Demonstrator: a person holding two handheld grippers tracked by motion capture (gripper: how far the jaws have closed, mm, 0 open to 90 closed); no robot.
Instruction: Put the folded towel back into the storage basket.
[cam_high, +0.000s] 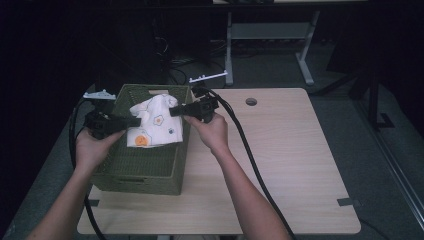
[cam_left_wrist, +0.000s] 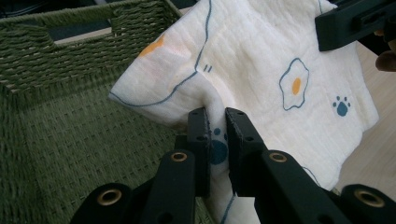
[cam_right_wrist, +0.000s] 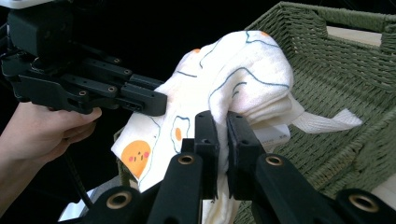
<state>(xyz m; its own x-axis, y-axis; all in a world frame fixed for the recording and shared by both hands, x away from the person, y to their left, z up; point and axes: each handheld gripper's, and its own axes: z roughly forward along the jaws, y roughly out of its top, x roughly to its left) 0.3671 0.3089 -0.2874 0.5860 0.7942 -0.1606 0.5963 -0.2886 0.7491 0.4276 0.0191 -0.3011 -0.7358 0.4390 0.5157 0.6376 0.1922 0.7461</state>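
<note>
Overhead, both tools (cam_high: 137, 121) (cam_high: 173, 111) clamped on cloth (cam_high: 155, 125) above basket rim (cam_high: 184, 145).

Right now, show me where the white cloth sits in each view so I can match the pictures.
High view: cloth left of centre, above the green basket.
Left gripper view: cloth centre and right, basket wall at left.
Right gripper view: cloth in the centre, basket at right.
Shared landmark: the basket's woven green wall.
</note>
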